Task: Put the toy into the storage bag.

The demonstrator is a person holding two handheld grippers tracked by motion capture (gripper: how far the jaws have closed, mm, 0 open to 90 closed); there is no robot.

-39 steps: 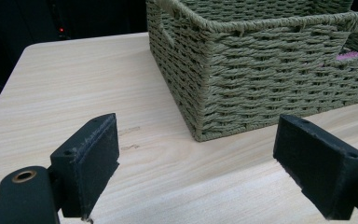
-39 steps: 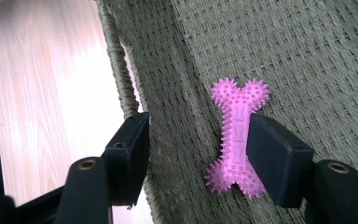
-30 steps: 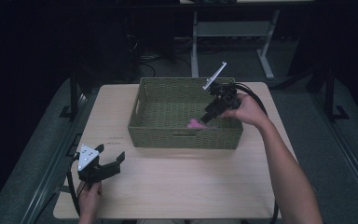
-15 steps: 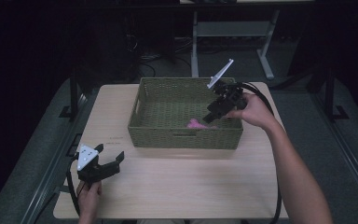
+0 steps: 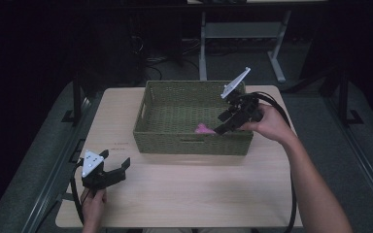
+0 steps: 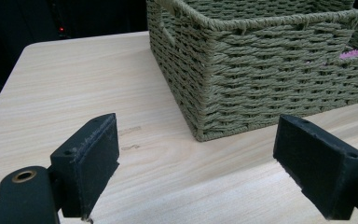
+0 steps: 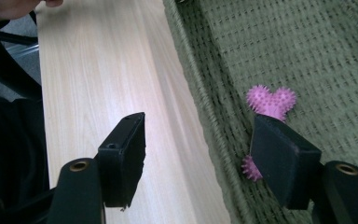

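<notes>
High view first: the right gripper (image 5: 222, 127) hangs tilted over the near right corner of a green woven basket (image 5: 150, 128), which sits toward the far side of a pale wooden table (image 5: 184, 194). Just left of its tips, a pink spiky toy (image 5: 203, 129) lies on the basket floor, close against the near wall. From the right gripper view, the toy (image 7: 271, 101) is partly hidden behind 1 jaw; the 2 jaws have just been opening and stand apart with nothing pressed between them, straddling the basket's near wall (image 7: 200, 93). The left gripper (image 5: 116, 167) rests low at the near left corner of the table, well apart from the basket. Its jaws are spread wide and bare, aimed at the basket's near left corner (image 6: 205, 126).
</notes>
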